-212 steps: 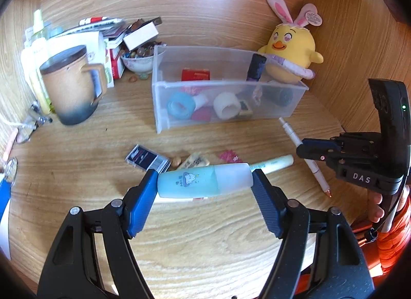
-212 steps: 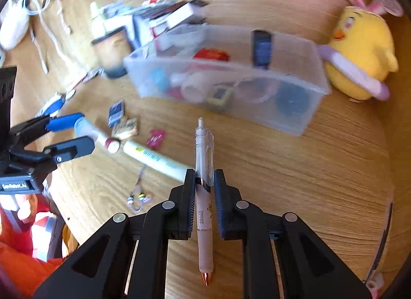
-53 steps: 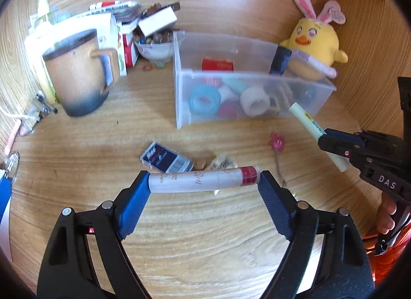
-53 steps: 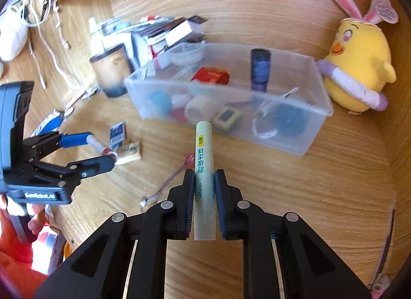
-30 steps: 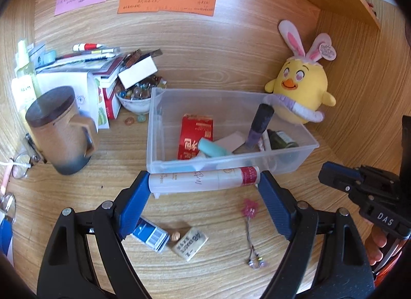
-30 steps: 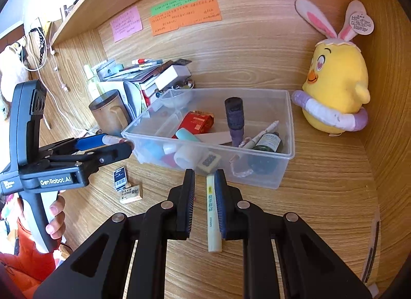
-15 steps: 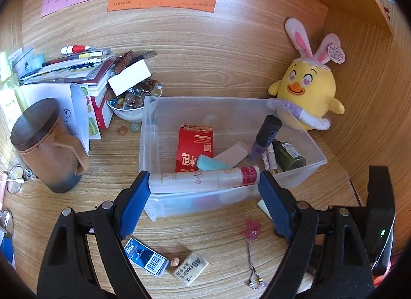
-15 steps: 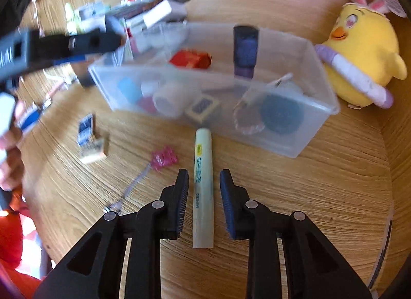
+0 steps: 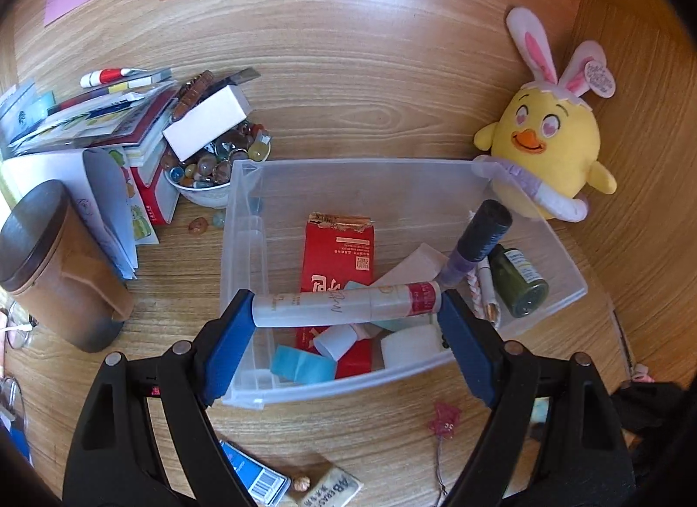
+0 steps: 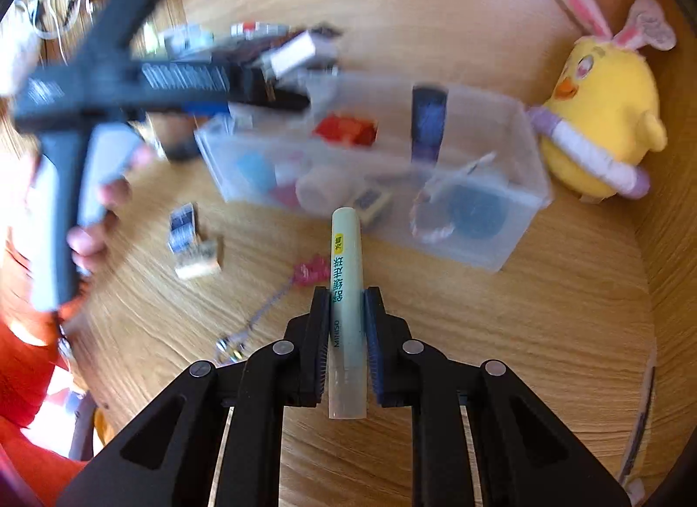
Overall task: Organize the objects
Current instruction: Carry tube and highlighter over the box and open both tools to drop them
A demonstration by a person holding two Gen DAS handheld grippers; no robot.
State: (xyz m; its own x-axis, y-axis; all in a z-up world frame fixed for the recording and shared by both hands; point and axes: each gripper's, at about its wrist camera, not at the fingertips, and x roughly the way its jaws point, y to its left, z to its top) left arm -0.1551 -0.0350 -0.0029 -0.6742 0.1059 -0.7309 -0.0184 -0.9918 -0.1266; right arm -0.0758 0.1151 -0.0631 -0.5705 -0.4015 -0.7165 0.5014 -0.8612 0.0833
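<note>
My left gripper (image 9: 346, 311) is shut on a white tube with a red band (image 9: 344, 304), held crosswise above the clear plastic bin (image 9: 562, 263). The bin holds a red box (image 9: 337, 254), a dark purple bottle (image 9: 479, 237), a green bottle (image 9: 520, 280) and several small items. My right gripper (image 10: 345, 332) is shut on a pale green MINISO tube (image 10: 346, 280), which points toward the bin (image 10: 514, 224) from above the desk. The left gripper shows blurred in the right wrist view (image 10: 261, 97), over the bin's left end.
A yellow chick plush (image 9: 544, 158) sits right of the bin. A brown mug (image 9: 56, 267), books and a bowl of marbles (image 9: 209, 171) stand to the left. A pink charm on a chain (image 9: 444, 415), a blue card (image 9: 257, 476) and an eraser (image 9: 331, 489) lie on the desk before the bin.
My left gripper has carried the white tube forward over the bin. My right gripper's jaws have closed on the pale green tube and lifted it slightly.
</note>
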